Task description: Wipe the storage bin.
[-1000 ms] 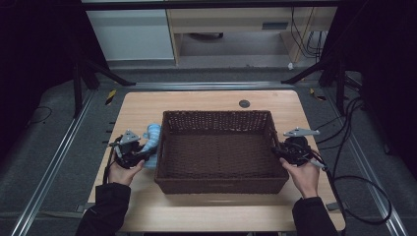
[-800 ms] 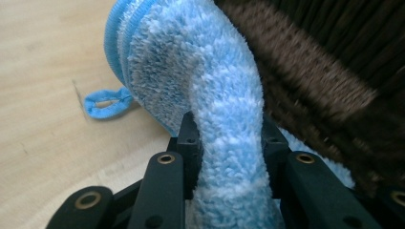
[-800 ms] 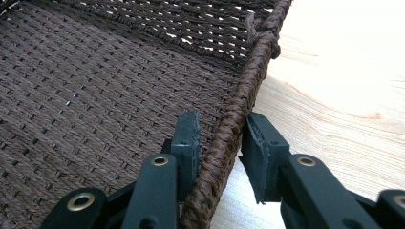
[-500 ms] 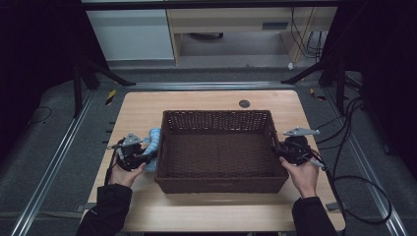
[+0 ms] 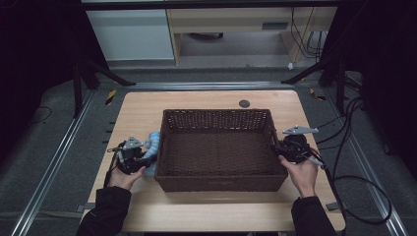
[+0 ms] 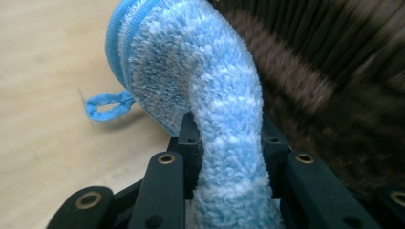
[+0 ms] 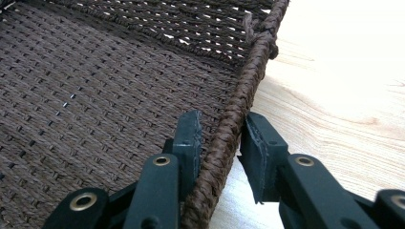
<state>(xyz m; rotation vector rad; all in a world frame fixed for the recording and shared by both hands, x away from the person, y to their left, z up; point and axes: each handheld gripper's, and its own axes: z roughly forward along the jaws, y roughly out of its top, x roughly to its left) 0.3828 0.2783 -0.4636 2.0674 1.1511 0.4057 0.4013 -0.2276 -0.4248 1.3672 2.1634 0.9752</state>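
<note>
While my left gripper clamps its jaws on the fluffy blue cloth, the cloth curls up and over from between the pads, just beside the left outer wall of the brown wicker basket and above the wooden table. Across the basket, my right gripper straddles the braided right rim, one jaw inside and one outside, pressed on it. With that left wall standing between cloth and basket floor, a small blue loop hangs from the cloth toward the tabletop.

Dim, dark-edged high view; gripper views bright, basket blurred behind the cloth.
</note>
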